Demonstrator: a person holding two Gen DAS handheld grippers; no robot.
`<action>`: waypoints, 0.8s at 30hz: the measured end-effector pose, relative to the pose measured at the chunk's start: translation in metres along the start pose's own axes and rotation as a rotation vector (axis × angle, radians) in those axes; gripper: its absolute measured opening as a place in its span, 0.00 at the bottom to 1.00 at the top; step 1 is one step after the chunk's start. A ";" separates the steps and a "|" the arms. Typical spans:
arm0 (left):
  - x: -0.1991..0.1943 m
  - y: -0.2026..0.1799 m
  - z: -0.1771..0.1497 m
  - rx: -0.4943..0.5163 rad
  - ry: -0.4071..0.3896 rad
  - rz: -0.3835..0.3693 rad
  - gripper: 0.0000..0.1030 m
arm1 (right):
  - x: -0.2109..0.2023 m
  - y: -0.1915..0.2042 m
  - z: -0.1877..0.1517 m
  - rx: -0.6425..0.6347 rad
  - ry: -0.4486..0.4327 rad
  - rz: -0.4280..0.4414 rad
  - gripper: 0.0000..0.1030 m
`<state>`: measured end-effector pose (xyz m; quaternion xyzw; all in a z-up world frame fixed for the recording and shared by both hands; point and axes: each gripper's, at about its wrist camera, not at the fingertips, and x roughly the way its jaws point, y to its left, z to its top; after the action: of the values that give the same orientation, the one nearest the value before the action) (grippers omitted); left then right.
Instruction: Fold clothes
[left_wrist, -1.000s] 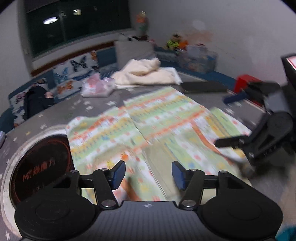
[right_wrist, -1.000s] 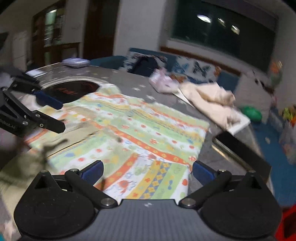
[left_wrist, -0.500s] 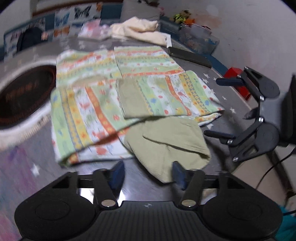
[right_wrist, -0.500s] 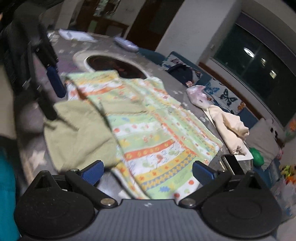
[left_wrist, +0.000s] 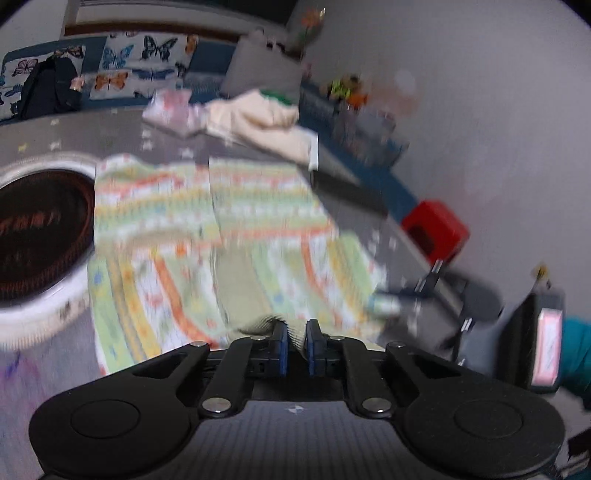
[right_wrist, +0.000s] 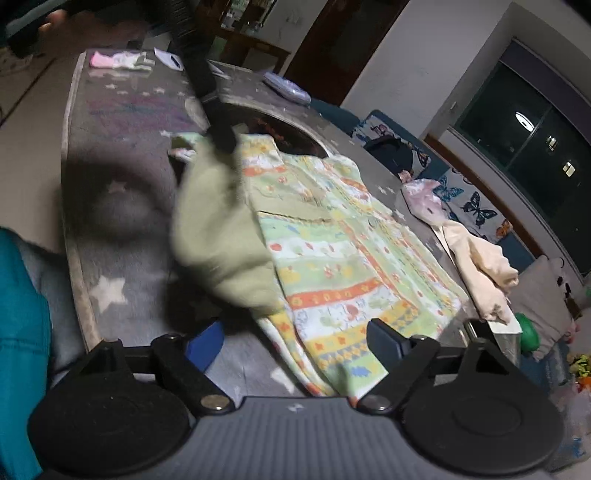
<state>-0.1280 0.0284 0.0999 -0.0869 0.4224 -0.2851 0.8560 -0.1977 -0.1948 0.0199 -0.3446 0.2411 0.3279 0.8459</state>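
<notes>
Left hand-held gripper (left_wrist: 296, 341) closing, pinching green hood (right_wrist: 221, 236) of printed garment (right_wrist: 343, 254); right hand-held gripper (right_wrist: 295, 341) spread, closing, nothing pinched. Lift hood evenly, keep taut.

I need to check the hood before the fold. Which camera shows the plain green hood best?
The right wrist view: the green hood shows nearly whole, lifted at its top by the left hand-held gripper. The left wrist view shows only a blurred strip of it pinched between the pads.

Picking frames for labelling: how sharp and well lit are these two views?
Left wrist view: heavy motion blur smears the patterned garment; only the left gripper is sharp. Right wrist view: crisper print, blurred olive hood, dim room light, strong fisheye curvature.
</notes>
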 end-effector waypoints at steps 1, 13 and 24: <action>0.001 0.001 0.006 -0.006 -0.010 -0.010 0.11 | 0.004 0.000 0.003 0.014 -0.010 0.005 0.75; -0.008 -0.001 -0.016 0.260 -0.072 0.070 0.54 | 0.042 -0.054 0.032 0.434 -0.057 0.184 0.19; 0.026 -0.017 -0.067 0.704 -0.095 0.335 0.65 | 0.042 -0.064 0.034 0.547 -0.032 0.202 0.13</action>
<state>-0.1740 0.0061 0.0473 0.2690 0.2672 -0.2648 0.8866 -0.1173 -0.1879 0.0420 -0.0725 0.3401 0.3389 0.8742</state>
